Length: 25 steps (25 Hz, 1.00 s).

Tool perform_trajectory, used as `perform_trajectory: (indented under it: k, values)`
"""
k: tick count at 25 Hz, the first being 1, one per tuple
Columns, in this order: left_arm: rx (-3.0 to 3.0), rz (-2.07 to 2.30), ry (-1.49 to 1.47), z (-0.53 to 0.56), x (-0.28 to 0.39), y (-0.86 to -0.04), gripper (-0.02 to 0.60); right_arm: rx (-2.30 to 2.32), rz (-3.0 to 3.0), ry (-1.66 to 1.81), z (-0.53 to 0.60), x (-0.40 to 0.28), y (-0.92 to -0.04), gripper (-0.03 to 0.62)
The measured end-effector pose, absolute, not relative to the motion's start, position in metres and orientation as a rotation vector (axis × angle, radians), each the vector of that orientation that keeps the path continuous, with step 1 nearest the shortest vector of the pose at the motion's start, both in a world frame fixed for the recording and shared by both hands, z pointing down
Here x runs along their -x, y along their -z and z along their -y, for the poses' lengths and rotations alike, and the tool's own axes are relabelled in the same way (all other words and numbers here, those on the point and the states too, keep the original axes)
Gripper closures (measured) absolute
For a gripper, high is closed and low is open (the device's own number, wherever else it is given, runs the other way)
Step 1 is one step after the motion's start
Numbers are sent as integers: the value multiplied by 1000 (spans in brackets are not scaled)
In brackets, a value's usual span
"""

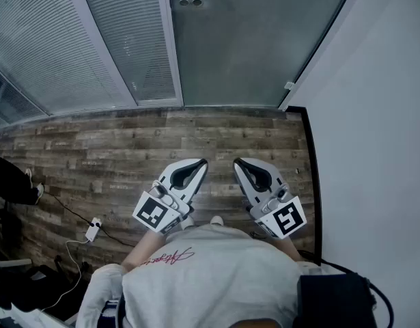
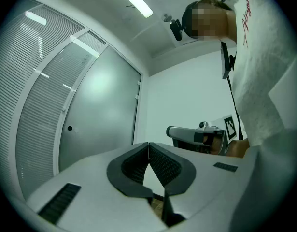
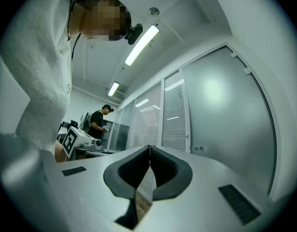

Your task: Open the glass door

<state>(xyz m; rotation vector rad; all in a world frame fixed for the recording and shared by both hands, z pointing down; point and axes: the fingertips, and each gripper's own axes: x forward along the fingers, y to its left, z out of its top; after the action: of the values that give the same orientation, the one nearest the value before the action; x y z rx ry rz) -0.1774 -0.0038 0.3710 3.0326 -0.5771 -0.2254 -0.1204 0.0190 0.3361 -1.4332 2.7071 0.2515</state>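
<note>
The frosted glass door [image 1: 257, 39] stands closed ahead of me, with two small round fittings [image 1: 190, 3] near its left edge. My left gripper [image 1: 203, 162] and right gripper [image 1: 238, 162] are side by side above the wooden floor, well short of the door, pointing towards it. Both are shut with nothing between their pads. In the left gripper view the gripper's tips [image 2: 148, 144] meet, with the door [image 2: 105, 110] beyond them to the left. In the right gripper view the tips [image 3: 149, 148] also meet, and the door [image 3: 225, 120] fills the right side.
Glass partitions with blinds [image 1: 73, 46] run left of the door. A white wall [image 1: 373, 115] closes the right side. A cable with a white adapter [image 1: 92, 231] lies on the wooden floor [image 1: 128, 156] at the left. Another person [image 3: 97, 122] stands far behind.
</note>
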Motion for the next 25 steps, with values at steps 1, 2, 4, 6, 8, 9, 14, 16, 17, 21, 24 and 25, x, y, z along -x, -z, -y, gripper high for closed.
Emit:
perform_trajectory:
  k: [1,2,4,6,8,9,14,16,17,21,24,25]
  values:
    - [-3034,577,227,4,176,-370,565,1431,-2709,-253,-19,120,-335,579]
    - [-3036,578,229,4,175,-369,565,1429,-2711,-255,-19,119,-335,579]
    - [-3039,580,232,3,173,-368,565,1426,-2713,-258,-20,118,-334,577]
    - [-3039,583,234,1,173,-368,565,1426,-2716,-256,-22,117,-335,579]
    - [-3038,587,234,-1,171,-369,565,1421,-2721,-257,-24,116,-336,579]
    - [-3036,589,235,-2,170,-369,565,1415,-2721,-260,-24,116,-335,579]
    - [-3023,606,237,-4,161,-371,565,1414,-2688,-252,-25,104,-333,577]
    - [-3019,619,245,-4,157,-369,565,1411,-2684,-246,-25,99,-333,578]
    - [-3018,626,246,-4,155,-368,565,1407,-2687,-245,-25,97,-334,577]
    - [-3022,661,248,-7,152,-370,565,1377,-2694,-249,-30,93,-336,577]
    - [-3029,698,265,-7,147,-368,565,1360,-2696,-250,-31,85,-339,577]
    - [-3025,708,279,-5,145,-365,565,1354,-2697,-243,-29,83,-340,577]
